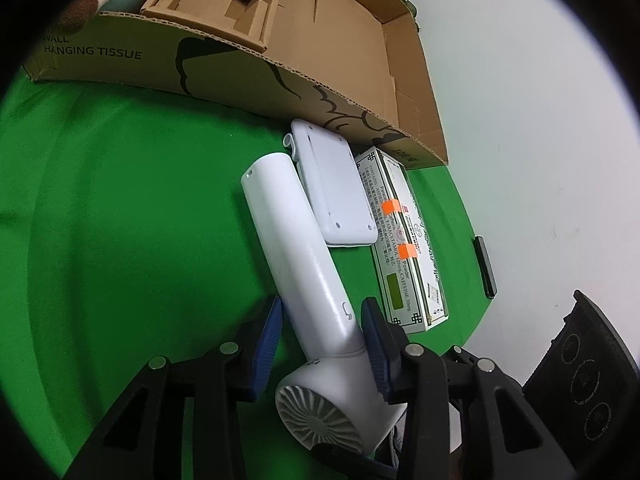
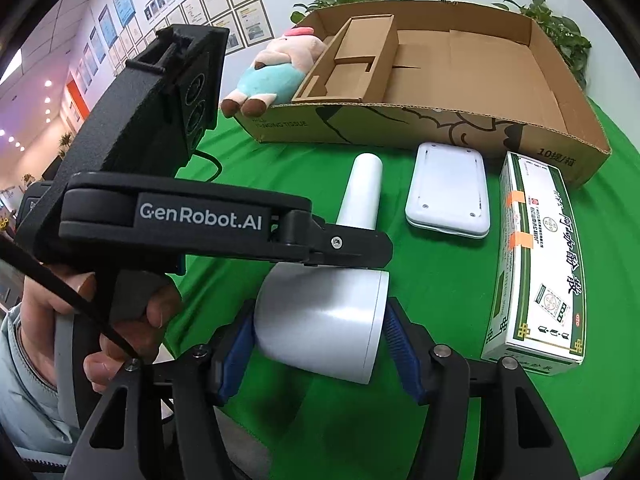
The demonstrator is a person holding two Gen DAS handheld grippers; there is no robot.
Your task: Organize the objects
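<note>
A white hair dryer (image 1: pixel 296 248) lies on the green cloth. My left gripper (image 1: pixel 320 328) has its blue pads on both sides of the handle, close by the head, and looks shut on it. My right gripper (image 2: pixel 320 332) has its pads on both sides of the dryer's barrel (image 2: pixel 320 320) and looks shut on it. A white flat device (image 1: pixel 332 192) (image 2: pixel 448 192) lies beside the handle. A green and white medicine box (image 1: pixel 404 240) (image 2: pixel 536 264) lies to the right. Behind them stands an open cardboard box (image 1: pixel 320 96) (image 2: pixel 400 128).
A small cardboard insert (image 2: pixel 348 64) sits in the box's left end. A plush pig (image 2: pixel 272 72) leans at the box's left outside. A black bar (image 1: pixel 485 266) lies on the white table right of the cloth. Plants (image 2: pixel 560 28) stand behind the box.
</note>
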